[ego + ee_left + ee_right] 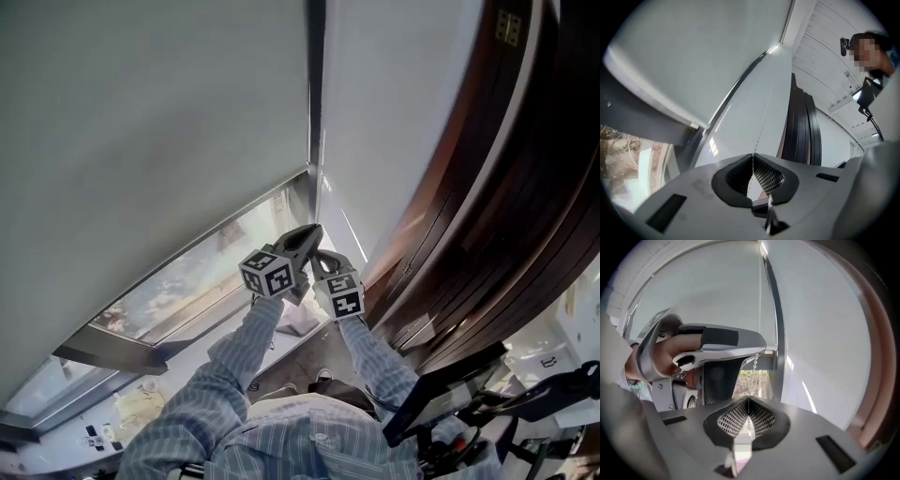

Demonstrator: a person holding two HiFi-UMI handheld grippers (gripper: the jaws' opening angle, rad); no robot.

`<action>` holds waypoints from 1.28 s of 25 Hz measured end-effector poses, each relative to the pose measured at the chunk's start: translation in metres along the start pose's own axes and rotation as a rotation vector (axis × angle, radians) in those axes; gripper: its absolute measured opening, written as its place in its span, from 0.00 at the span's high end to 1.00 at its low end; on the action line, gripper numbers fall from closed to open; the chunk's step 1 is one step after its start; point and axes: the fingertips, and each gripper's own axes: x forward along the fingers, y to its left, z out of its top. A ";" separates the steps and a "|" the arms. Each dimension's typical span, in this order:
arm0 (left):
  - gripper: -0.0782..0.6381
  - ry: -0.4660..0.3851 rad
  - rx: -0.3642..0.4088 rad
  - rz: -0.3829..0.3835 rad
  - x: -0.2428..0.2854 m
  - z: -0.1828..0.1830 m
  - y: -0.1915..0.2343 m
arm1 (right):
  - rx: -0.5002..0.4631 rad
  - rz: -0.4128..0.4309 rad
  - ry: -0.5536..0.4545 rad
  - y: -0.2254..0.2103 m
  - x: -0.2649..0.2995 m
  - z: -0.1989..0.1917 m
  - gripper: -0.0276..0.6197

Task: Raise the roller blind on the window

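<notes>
Blind chain (761,123) is pinched between the closed jaws of the left gripper (753,157). Just beneath, the same chain is clamped by the right gripper (748,399), whose jaws are also pressed together. Both grippers are held close together by the upright frame (316,94). The blind (141,141) is drawn over most of the window (178,286), with a strip of glass left uncovered below.
</notes>
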 end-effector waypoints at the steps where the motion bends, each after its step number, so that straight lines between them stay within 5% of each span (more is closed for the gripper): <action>1: 0.88 0.021 -0.020 0.012 -0.004 -0.014 0.006 | 0.014 0.012 0.030 0.003 0.002 -0.015 0.95; 6: 0.88 0.017 -0.104 0.049 -0.017 -0.036 0.016 | 0.201 0.116 0.012 0.009 -0.015 -0.034 0.95; 10: 0.88 0.026 -0.091 0.054 -0.023 -0.029 0.014 | 0.283 0.172 -0.149 0.003 -0.057 0.027 0.85; 16: 0.88 0.044 -0.084 0.035 -0.017 -0.037 0.012 | 0.026 0.218 -0.428 -0.013 -0.100 0.203 0.80; 21: 0.88 0.052 -0.103 0.011 -0.015 -0.037 0.004 | -0.071 0.231 -0.564 -0.014 -0.112 0.306 0.80; 25: 0.88 0.084 -0.081 0.015 -0.014 -0.043 0.005 | -0.104 0.181 -0.584 -0.024 -0.107 0.339 0.81; 28: 0.88 0.089 -0.102 -0.001 -0.015 -0.046 0.008 | -0.056 0.182 -0.589 -0.035 -0.106 0.343 0.94; 32: 0.88 0.138 0.041 -0.123 -0.031 -0.031 -0.023 | -0.073 0.135 -0.564 -0.040 -0.103 0.343 0.95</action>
